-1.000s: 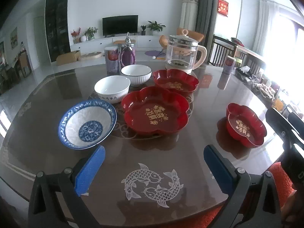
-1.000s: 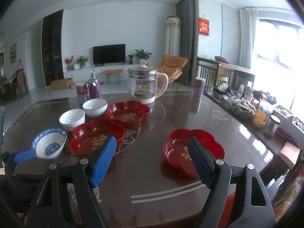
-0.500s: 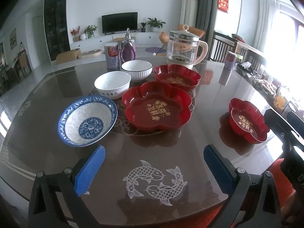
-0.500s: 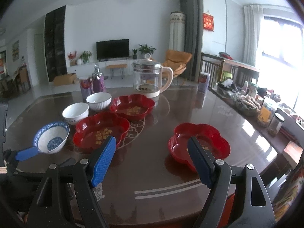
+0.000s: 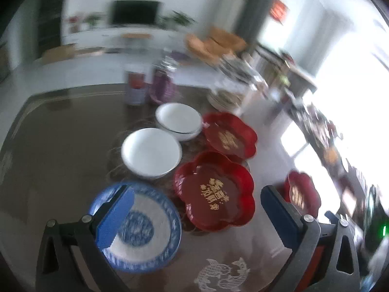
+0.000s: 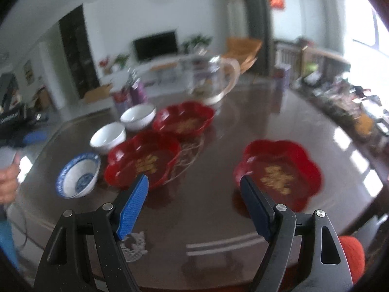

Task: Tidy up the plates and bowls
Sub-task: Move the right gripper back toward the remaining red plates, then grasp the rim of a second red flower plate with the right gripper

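Observation:
Both views are blurred. On the dark round table (image 5: 56,150) stand a blue-patterned bowl (image 5: 143,228), two white bowls (image 5: 152,152) (image 5: 178,119) and three red flower-shaped plates (image 5: 215,192) (image 5: 229,135) (image 5: 302,194). My left gripper (image 5: 194,206) hangs open above the table; its left finger overlaps the blue bowl's rim and nothing sits between the pads. My right gripper (image 6: 194,197) is open and empty, its right finger just short of the lone red plate (image 6: 279,172). The blue bowl (image 6: 79,175) and the nearer red plate (image 6: 143,160) lie to its left.
A glass kettle (image 6: 211,82), a red tin (image 5: 136,87) and a purple bottle (image 5: 161,85) stand at the table's far side. A person's hand (image 6: 7,180) shows at the left edge. Cluttered shelves run along the right by the window. A fish motif (image 5: 222,278) marks the near table.
Both cameras have swung and tipped downward. The left gripper moved forward over the table, its left finger now over the blue bowl. The right gripper came nearer the lone red plate. Jaws unchanged.

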